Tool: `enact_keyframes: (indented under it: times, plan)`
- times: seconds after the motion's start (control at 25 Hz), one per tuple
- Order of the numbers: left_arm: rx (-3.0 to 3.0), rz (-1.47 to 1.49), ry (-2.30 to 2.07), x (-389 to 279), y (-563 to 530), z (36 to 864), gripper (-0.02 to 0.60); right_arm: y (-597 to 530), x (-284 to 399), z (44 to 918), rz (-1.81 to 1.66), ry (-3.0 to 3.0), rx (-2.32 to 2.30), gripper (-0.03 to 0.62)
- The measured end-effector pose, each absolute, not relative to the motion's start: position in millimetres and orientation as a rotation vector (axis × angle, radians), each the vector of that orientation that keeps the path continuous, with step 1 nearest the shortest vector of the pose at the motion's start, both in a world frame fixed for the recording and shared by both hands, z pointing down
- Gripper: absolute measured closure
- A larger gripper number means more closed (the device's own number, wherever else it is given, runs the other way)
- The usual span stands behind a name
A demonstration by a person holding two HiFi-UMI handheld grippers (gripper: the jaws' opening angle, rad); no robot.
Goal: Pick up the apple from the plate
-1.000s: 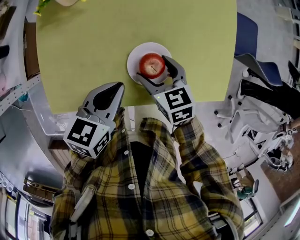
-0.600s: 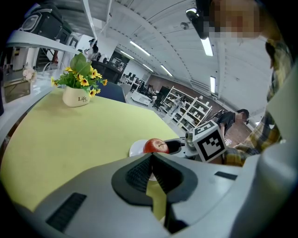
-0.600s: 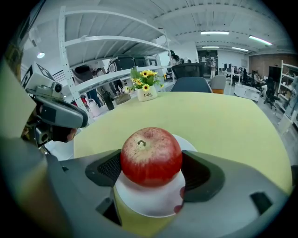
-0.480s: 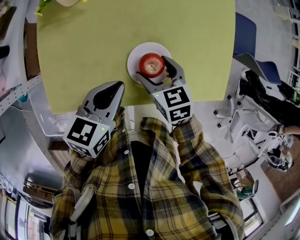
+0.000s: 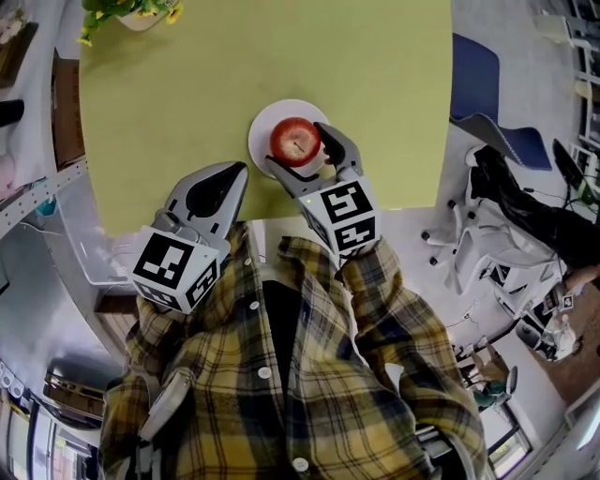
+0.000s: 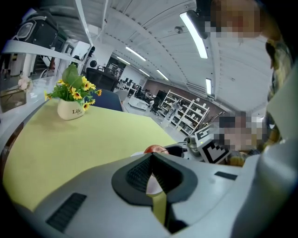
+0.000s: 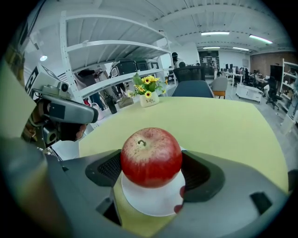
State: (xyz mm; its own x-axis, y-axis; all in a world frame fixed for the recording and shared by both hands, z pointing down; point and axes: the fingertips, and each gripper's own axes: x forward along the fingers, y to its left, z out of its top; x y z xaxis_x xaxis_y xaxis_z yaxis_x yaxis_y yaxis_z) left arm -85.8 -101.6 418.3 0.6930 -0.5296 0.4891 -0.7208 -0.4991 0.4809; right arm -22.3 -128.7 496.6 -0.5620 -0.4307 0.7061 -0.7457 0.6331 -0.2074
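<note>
A red apple [image 5: 295, 141] [image 7: 151, 157] sits between the jaws of my right gripper [image 5: 302, 152] [image 7: 151, 169], which is shut on it from both sides. The white plate [image 5: 263, 130] [image 7: 146, 204] lies under the apple on the yellow-green table [image 5: 187, 84], and the apple looks raised a little off it. My left gripper [image 5: 212, 192] [image 6: 151, 160] hovers at the table's near edge, left of the plate, shut with nothing in it. In the left gripper view the apple [image 6: 154, 149] peeks over the jaws.
A pot of yellow flowers [image 5: 129, 9] [image 6: 71, 109] [image 7: 149, 98] stands at the far left corner of the table. Office chairs [image 5: 487, 89] stand to the right of the table. A clear bin [image 5: 84, 248] sits low at the left.
The right gripper's jaws have closed in on the apple, and the apple has shifted slightly toward the plate's near side. The left gripper has stayed put.
</note>
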Motion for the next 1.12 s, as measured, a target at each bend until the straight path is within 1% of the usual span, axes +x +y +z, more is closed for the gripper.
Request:
enact_keyframes:
  times: [0.76, 1.12]
  plan:
    - [2.406, 0.279, -1.024, -65, -143, 336, 0.574, -141, -12, 383, 0.610, -2.411, 0.954, 0.206]
    - [2.463, 0.244, -1.060, -62, -153, 309, 0.574, -141, -8, 331, 0.498, -2.466, 0.965, 0.206]
